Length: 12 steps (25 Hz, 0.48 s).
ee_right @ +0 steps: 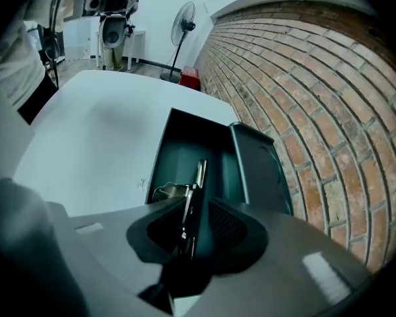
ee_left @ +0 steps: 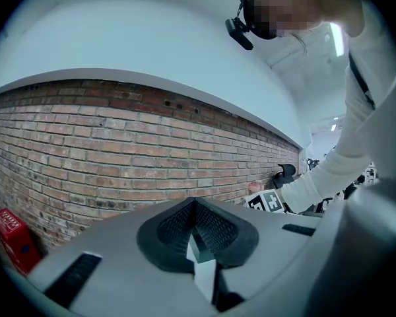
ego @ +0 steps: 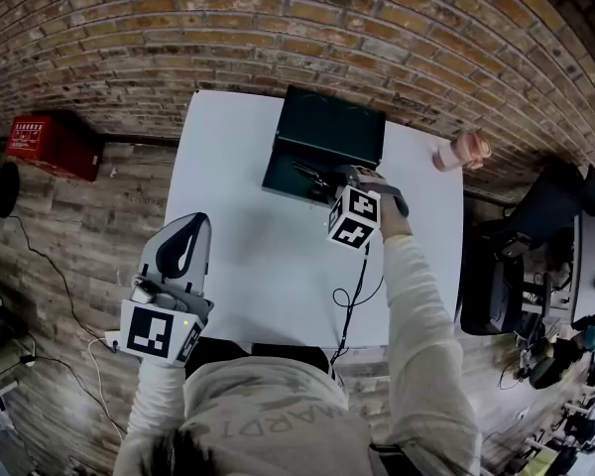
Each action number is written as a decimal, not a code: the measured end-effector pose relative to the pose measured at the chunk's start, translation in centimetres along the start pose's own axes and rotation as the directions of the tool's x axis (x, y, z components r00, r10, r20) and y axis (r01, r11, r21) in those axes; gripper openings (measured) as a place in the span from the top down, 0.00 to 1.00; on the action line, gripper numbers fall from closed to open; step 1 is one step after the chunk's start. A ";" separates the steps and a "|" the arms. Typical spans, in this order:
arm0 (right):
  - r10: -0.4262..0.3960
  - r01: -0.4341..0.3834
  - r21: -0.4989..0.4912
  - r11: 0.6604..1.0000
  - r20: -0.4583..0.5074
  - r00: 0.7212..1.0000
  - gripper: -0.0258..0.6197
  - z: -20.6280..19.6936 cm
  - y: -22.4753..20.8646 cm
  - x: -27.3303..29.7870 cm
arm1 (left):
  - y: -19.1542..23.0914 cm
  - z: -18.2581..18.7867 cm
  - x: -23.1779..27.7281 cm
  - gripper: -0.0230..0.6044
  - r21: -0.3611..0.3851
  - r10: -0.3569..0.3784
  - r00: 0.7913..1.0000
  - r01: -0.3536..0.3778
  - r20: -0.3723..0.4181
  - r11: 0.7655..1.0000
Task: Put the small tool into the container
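Right gripper view: small tool (ee_right: 198, 177), slim metal, stands between fingers of right gripper (ee_right: 197, 210), far end down inside open dark container (ee_right: 175, 144) on white bench (ee_right: 99, 131). Fingers spread wide, pads look clear of tool. Judged nearly done; left: tool settles flat in container, gripper backs off. Left gripper (ee_left: 195, 207) fingers closed, empty, well apart from container.
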State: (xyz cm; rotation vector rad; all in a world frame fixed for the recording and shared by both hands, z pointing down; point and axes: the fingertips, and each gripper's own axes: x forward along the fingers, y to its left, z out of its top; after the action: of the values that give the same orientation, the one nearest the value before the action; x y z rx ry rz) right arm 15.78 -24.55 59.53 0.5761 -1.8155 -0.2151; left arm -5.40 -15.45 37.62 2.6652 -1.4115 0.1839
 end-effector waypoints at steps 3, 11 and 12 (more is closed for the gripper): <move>-0.036 0.036 -0.006 0.999 -0.044 0.998 0.77 -0.4 -0.3 0.1 | 0.0 0.2 -0.3 0.95 0.002 -0.007 1.000 0.007 0.005 1.000; -0.064 0.066 0.014 0.998 -0.108 0.992 0.78 -0.5 -0.5 0.5 | 1.1 0.4 -1.8 0.95 0.003 0.007 1.000 -0.007 0.008 1.000; -0.050 0.053 0.029 0.998 -0.098 0.994 0.77 -0.4 -0.3 0.3 | 1.4 0.3 -2.0 0.95 0.001 0.012 1.000 -0.012 0.009 1.000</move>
State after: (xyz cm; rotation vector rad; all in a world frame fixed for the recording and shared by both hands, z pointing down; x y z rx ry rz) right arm 16.14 -24.90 59.75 0.6457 -1.7138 -0.1899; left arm -7.62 -14.64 37.02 2.6620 -1.4300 0.1744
